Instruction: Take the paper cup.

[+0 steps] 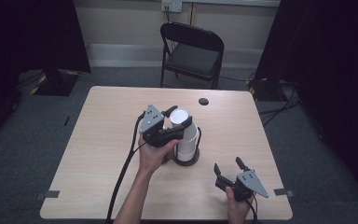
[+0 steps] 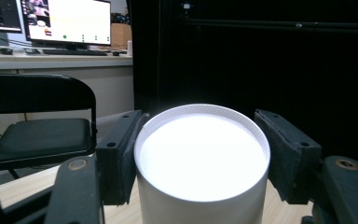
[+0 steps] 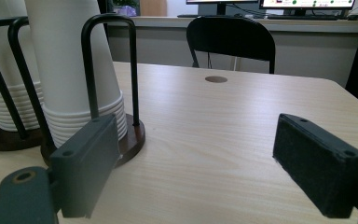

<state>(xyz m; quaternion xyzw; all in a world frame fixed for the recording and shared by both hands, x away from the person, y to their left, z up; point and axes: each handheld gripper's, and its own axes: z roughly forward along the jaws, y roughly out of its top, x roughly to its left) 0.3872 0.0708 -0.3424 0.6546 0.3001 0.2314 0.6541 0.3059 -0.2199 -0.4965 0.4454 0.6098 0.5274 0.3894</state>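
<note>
A tall stack of white paper cups (image 1: 187, 140), upside down, stands in a black wire holder (image 1: 187, 162) at the middle of the table. My left gripper (image 1: 178, 120) is shut on the top cup (image 2: 200, 158), with its pads (image 2: 121, 154) pressed against both sides just below the cup's upturned base. My right gripper (image 1: 227, 165) rests low near the table's front right edge, open, with nothing between its jaws (image 3: 205, 158). The right gripper view has the stack (image 3: 70, 70) at the left, and a second stack (image 3: 2, 84) in its own holder beyond it.
The light wooden table (image 1: 98, 140) has a round cable hole (image 1: 203, 101) near its far edge. A black folding chair (image 1: 193, 51) stands behind the table. Dark curtains hang at both sides. Cables trail from each gripper toward the front edge.
</note>
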